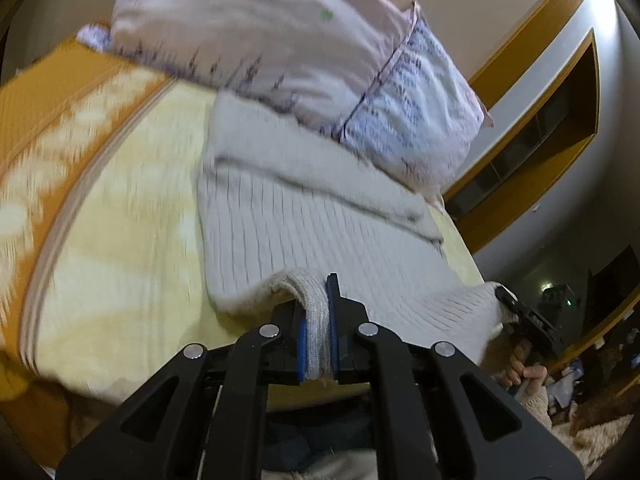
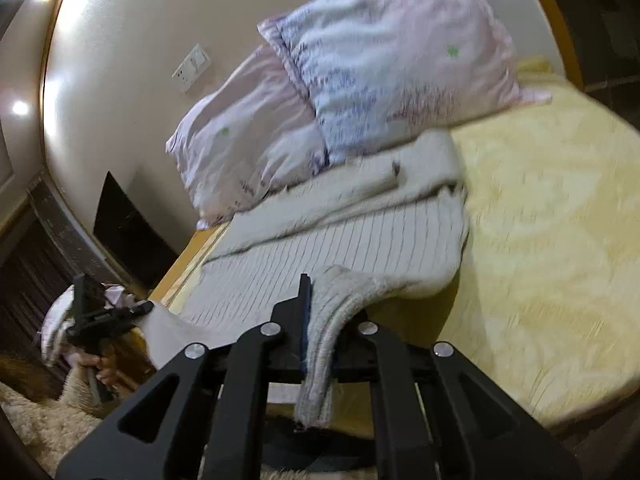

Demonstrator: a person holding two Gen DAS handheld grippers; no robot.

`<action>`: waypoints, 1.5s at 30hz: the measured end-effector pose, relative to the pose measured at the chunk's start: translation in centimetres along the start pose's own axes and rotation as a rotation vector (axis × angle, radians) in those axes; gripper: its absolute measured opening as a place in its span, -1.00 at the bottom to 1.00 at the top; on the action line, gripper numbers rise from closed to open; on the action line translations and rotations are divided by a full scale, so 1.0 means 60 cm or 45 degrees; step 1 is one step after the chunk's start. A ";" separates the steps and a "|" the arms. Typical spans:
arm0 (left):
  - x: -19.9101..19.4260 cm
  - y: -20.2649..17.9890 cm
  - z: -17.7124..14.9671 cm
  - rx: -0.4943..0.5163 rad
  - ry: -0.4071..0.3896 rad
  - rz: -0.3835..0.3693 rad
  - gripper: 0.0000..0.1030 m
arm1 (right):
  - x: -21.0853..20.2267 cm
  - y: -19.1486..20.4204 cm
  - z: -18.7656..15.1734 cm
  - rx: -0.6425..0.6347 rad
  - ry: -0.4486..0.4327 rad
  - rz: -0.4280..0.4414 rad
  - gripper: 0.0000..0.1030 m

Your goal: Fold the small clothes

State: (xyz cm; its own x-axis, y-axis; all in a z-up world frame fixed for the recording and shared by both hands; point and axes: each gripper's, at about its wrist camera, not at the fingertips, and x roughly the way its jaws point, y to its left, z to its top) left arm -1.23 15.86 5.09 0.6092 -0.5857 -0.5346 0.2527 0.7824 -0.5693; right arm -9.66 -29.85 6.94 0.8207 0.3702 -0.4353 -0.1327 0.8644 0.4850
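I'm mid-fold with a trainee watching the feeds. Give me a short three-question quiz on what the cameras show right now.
1. True or false: the left gripper is shut on the hem of the white ribbed sweater.
2. What does the right gripper hold? A) a pillow corner B) the sweater's near edge C) nothing
3. What lies on the yellow blanket just beyond the sweater, against the wall?

Key:
1. True; the knit is pinched between its blue pads.
2. B; the knit drapes out of its closed jaws.
3. Two pale patterned pillows.
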 end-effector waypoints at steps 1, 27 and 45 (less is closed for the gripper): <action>0.001 -0.002 0.016 0.012 -0.025 0.008 -0.85 | 0.000 0.003 0.007 -0.016 -0.022 -0.011 -0.86; 0.205 0.048 0.288 0.015 -0.152 0.128 -0.86 | 0.217 -0.065 0.224 0.100 -0.069 -0.172 -0.86; 0.347 0.149 0.299 -0.220 0.044 0.113 -0.85 | 0.375 -0.199 0.230 0.514 0.196 -0.230 -0.69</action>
State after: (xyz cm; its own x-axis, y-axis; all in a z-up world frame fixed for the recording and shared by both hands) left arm 27.19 14.47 0.09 0.5967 -0.5250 -0.6069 0.0645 0.7852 -0.6159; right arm 18.03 -36.53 1.84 0.7146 0.2984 -0.6327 0.2567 0.7294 0.6340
